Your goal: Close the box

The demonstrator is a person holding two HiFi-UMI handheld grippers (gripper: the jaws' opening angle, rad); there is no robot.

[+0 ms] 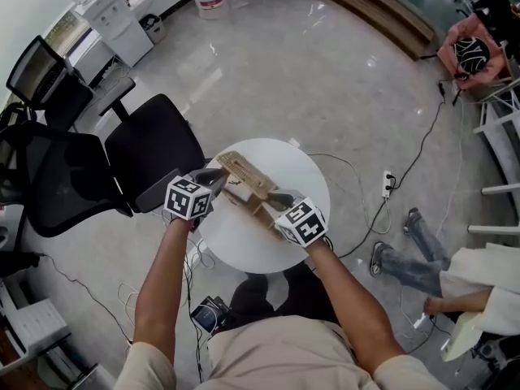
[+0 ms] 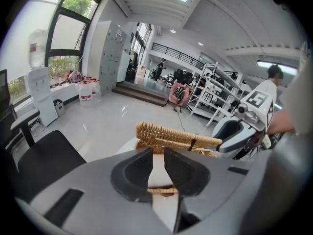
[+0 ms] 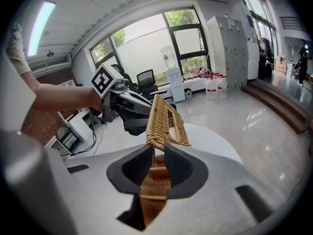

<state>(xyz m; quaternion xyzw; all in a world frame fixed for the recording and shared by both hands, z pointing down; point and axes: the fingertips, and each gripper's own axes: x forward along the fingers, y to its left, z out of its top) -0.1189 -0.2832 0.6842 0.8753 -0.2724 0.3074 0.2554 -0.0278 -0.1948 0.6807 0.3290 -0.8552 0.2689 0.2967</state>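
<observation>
Wicker box (image 1: 246, 185), one, left tool (image 2: 158, 156) gripping it, right tool (image 3: 159, 154) opening around it

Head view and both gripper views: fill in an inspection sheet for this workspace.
Surface: round white table on a glossy floor.
Job's things: wicker box on the table, lid raised, not yet closed.
Clutter: nothing seen on the table.
Tools: left tool at the box's left end, jaws slightly apart, wicker strip across the gap, grip unclear; right tool at the right end, jaws opening, wicker in the gap.
Cables: power strip on the floor right of the table, cable running from it.
Surroundings: black chairs left, water dispenser far left, another person right.
</observation>
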